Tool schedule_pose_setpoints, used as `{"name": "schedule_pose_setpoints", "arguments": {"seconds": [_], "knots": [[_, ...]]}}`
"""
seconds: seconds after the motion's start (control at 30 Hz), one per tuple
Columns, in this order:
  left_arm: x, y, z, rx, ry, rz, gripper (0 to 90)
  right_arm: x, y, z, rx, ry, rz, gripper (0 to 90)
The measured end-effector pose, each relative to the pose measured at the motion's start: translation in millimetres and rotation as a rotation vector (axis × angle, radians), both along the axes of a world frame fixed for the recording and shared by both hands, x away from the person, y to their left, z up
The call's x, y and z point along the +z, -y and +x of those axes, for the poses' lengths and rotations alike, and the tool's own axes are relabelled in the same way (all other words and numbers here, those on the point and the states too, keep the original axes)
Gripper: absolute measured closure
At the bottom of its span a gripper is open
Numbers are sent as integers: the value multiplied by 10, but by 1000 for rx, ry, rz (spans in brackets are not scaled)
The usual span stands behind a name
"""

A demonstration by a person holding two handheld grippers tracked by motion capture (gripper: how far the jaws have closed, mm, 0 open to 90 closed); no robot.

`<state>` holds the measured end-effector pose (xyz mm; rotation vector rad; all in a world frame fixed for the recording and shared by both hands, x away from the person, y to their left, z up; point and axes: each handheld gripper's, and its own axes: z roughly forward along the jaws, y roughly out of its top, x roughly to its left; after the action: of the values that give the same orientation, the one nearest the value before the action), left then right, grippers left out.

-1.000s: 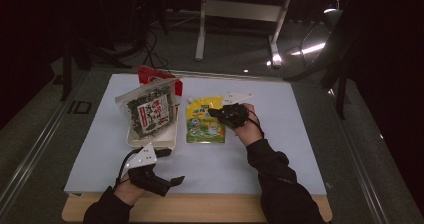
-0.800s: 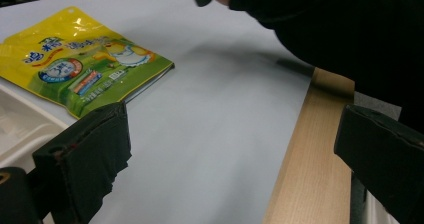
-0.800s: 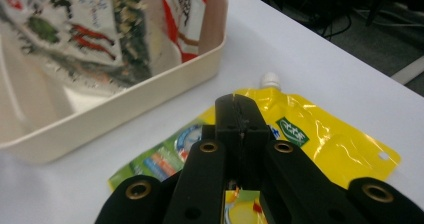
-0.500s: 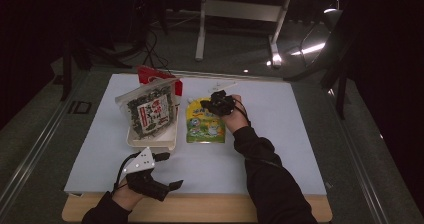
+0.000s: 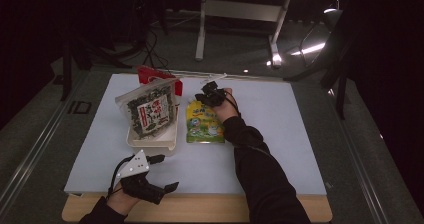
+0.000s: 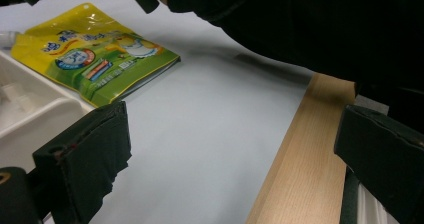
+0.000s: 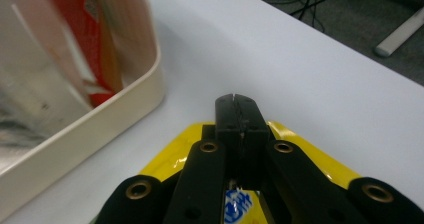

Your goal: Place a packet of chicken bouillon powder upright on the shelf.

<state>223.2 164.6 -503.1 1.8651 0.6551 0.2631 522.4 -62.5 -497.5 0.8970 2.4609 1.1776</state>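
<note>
— Biggest first? A wooden table (image 5: 300,216) under a pale sheet (image 5: 280,134), bare wood showing along the near edge.

— And on the sheet?

— Cream tray (image 5: 150,143) left of centre, holding a clear packet with a dark, red-labelled front (image 5: 148,111), tilted up against the tray's far end. Behind it, a red packet (image 5: 150,75), partly hidden.

— Just right of the tray?

— Yellow-and-green pouch (image 5: 204,126), lying flat, apart from the tray by a narrow gap. Seen also in the left gripper view (image 6: 95,59), beside the tray's corner (image 6: 45,109).

— Right gripper?

— Over the far end of the pouch (image 5: 210,95), arm in a dark sleeve (image 5: 260,169) stretched across the sheet. In the right gripper view, jaws pressed together tip to tip (image 7: 235,115), yellow pouch edge (image 7: 310,159) directly underneath. Pinched on the pouch or merely closed above it: cannot tell.

— Left gripper?

— At the near edge of the table (image 5: 155,173), grey three-cornered plate on top. Jaws spread wide in the left gripper view (image 6: 230,154), nothing between them but sheet and wood.
</note>
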Motion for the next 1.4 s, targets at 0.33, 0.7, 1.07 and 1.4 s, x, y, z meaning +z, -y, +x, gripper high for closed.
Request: {"name": "schedule_pose_setpoints", "arguments": {"seconds": [0.33,0.7,1.07,1.4], "knots": [[-14,-46,-42,15,-5,-1,23,-117,-133,252,-79,-63,-37,900],[-26,-81,-59,25,-13,-6,24,-263,-234,432,-133,-123,-65,900],[-50,-71,-55,23,-21,-1,24,-343,-291,502,-147,-145,-99,900],[-63,-67,-45,22,-24,5,24,-358,-341,477,-154,-151,-141,900]]}}
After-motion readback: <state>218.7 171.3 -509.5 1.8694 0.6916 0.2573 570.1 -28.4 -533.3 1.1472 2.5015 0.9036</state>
